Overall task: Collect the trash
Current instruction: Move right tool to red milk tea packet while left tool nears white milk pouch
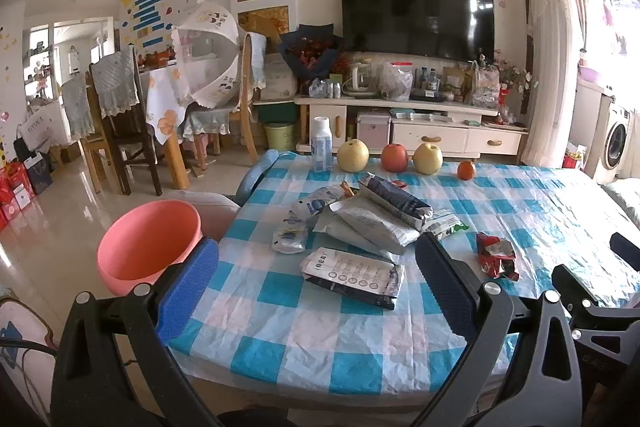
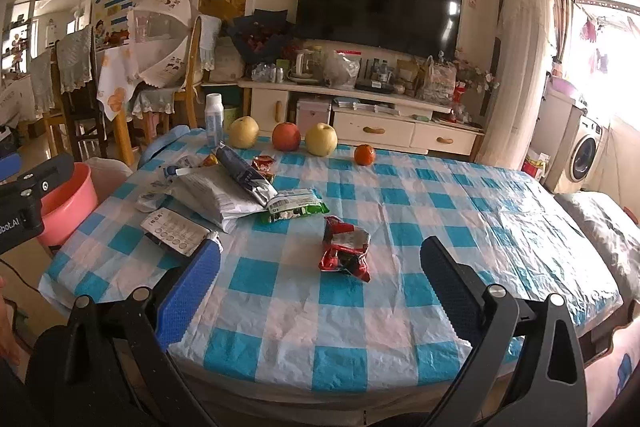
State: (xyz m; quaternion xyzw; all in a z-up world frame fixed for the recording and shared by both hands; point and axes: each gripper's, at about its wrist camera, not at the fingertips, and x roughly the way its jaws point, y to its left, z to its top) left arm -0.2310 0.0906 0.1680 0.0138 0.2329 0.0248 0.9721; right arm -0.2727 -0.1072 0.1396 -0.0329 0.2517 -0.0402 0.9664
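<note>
Living room, table (image 2: 460, 211) under blue-checked cloth. Far left, off the table edge: pink basin (image 1: 148, 239). Left gripper (image 1: 316, 285), fingers spread, empty, above a flat grey packet (image 1: 354, 275); heaped wrappers (image 1: 376, 215) just beyond. Right gripper (image 2: 320, 285), fingers spread, empty, near a crumpled red wrapper (image 2: 346, 249). Far edge: bottle (image 2: 214, 121), four fruits (image 2: 286, 136).

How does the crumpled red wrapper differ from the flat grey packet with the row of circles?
The red wrapper is crumpled and puffed up; the grey packet lies flat. The wrapper is smaller and sits alone on the cloth, while the packet lies close to the wrapper pile. Both rest on the checked tablecloth, untouched.
</note>
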